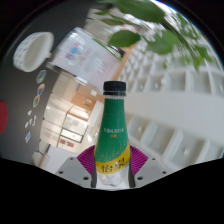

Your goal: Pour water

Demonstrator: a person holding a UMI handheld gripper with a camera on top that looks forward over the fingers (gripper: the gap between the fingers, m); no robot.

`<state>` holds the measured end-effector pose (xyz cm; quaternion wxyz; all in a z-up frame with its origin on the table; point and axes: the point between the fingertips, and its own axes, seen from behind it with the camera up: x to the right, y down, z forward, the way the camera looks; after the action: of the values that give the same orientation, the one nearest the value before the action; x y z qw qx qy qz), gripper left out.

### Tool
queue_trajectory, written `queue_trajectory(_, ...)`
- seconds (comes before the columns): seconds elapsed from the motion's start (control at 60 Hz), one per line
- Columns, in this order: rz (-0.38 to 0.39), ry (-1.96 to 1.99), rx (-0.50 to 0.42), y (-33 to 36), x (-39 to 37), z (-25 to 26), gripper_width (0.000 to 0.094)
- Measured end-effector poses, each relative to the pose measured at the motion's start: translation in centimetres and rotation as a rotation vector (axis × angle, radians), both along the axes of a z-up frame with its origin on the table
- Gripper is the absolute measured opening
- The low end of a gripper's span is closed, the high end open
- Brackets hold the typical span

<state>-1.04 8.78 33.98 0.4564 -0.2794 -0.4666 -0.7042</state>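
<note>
A green plastic bottle (113, 128) with a green cap, a yellow band and a clear lower part stands upright between my fingers. My gripper (111, 167) is shut on the bottle: both purple pads (88, 160) press against its sides at the yellow band. The bottle is held up in the air, well clear of any surface. No cup or other vessel for the water shows in the view.
Green plant leaves (150, 25) hang ahead beyond the bottle. A white wall or shelf front (175, 95) runs along one side. A room with furniture and a white board (35, 48) lies far off on the other side.
</note>
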Motion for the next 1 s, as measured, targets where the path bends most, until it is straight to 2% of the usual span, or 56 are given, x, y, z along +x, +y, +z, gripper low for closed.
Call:
queue_trajectory(0.183, 0.048, -0.416, -0.111, 3.5, -6.6, -8.7, 0.0433)
queue_trajectory(0.267, 0.044, -0.464, -0.142, 4.0, -6.3, -11.3, 0.0432)
queue_trajectory(0.333, 0.044, -0.444, -0.156, 4.2, -6.5, -11.5, 0.0432)
queue_trajectory(0.45, 0.07, -0.319, -0.123, 3.9, -6.0, -8.7, 0.0435)
queue_trajectory(0.533, 0.116, -0.106, -0.086, 2.3, -4.1, -4.6, 0.0432)
queue_trajectory(0.617, 0.196, 0.241, -0.087, 1.7, -4.0, -0.2, 0.0434)
queue_trajectory(0.717, 0.32, 0.743, -0.116, -0.1, -2.0, 3.5, 0.0432)
queue_trajectory(0.817, 0.449, 1.211, -0.167, -3.0, -0.3, 4.7, 0.0433)
queue_trajectory(0.867, 0.503, 1.415, -0.217, -1.0, -0.8, 3.9, 0.0434)
queue_trajectory(0.917, 0.523, 1.562, -0.258, -0.5, 0.0, 2.0, 0.0434)
queue_trajectory(0.95, 0.515, 1.639, -0.277, 0.0, 0.5, 0.1, 0.0434)
queue_trajectory(0.967, 0.495, 1.662, -0.28, -1.8, -0.1, -1.7, 0.0434)
queue_trajectory(1.0, 0.47, 1.726, -0.314, -0.3, 0.2, -4.0, 0.0433)
